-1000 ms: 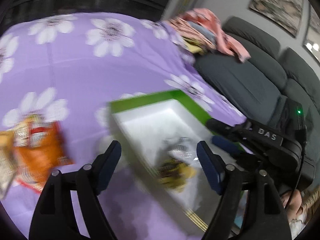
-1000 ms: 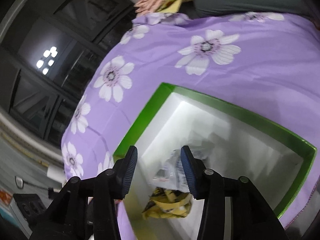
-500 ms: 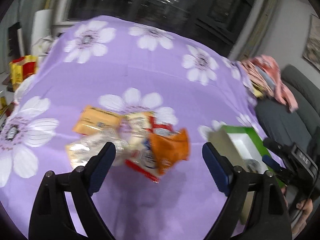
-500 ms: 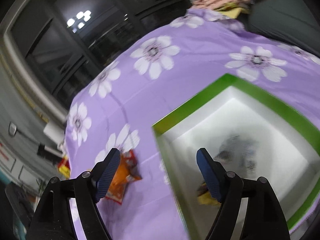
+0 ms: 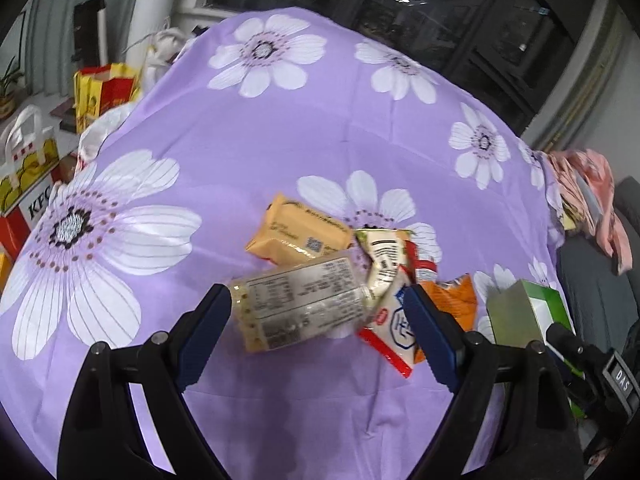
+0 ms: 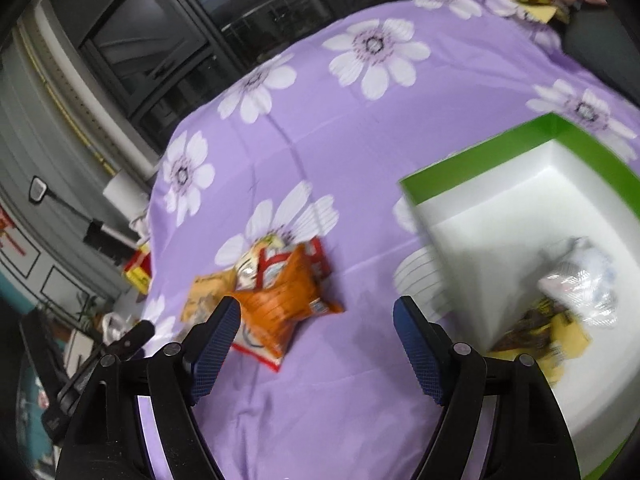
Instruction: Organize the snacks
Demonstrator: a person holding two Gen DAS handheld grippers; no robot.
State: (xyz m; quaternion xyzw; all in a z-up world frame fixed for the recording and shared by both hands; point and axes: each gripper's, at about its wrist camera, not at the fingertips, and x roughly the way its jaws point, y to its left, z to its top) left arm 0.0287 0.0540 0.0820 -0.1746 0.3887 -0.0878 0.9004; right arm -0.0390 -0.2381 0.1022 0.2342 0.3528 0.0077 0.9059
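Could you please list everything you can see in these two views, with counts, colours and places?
Tablecloth: one, purple with white flowers, over the table.
Snack packets: a pile of about five, orange, pale, red-white, mid-cloth.
Box: one, green outside, white inside, right of the pile.
Packets in box: two, clear-white over yellow.
Bags: several, red and yellow, beyond the cloth's left edge.
Sofa: grey, far right, pink cloth on it.
Left claw: open, nearing the pile.
Right claw: open, empty.
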